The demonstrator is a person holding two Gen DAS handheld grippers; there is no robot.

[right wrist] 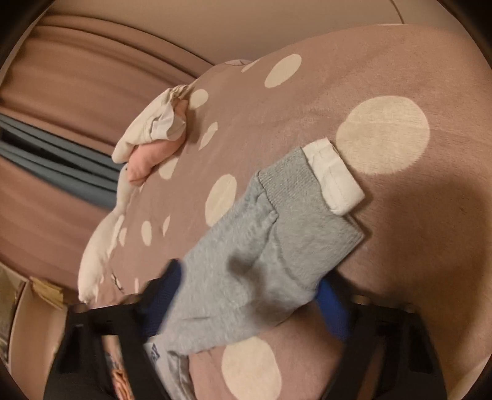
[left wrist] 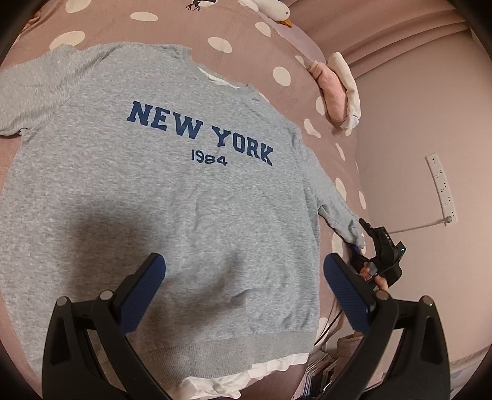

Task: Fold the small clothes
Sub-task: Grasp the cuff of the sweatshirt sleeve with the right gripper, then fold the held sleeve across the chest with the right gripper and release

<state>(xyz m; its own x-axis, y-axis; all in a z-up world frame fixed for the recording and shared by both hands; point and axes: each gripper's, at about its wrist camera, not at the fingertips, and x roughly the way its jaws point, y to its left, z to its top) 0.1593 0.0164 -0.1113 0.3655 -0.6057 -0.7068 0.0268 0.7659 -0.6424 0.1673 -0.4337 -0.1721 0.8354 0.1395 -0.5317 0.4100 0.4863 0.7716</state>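
Note:
A grey sweatshirt (left wrist: 172,190) printed NEW YORK 1984 lies flat, front up, on the dotted bed cover (left wrist: 276,52), with a white hem showing at its bottom edge. My left gripper (left wrist: 243,264) hovers open over its lower body with nothing between the pads. The right sleeve (right wrist: 276,221) with its white cuff (right wrist: 335,181) stretches out to the right edge of the bed. My right gripper (right wrist: 250,277) straddles that sleeve near its end, a blue pad on each side of the cloth; the view is blurred and the sleeve lies loose between them. The left wrist view shows the right gripper (left wrist: 359,243) at the sleeve's tip.
A bundle of pink and white clothes (left wrist: 335,89) (right wrist: 153,135) sits at the bed's far right edge. A plush goose (left wrist: 270,9) lies at the top. A power strip (left wrist: 441,187) hangs on the wall. A hand (left wrist: 378,278) holds the right gripper beyond the bed edge.

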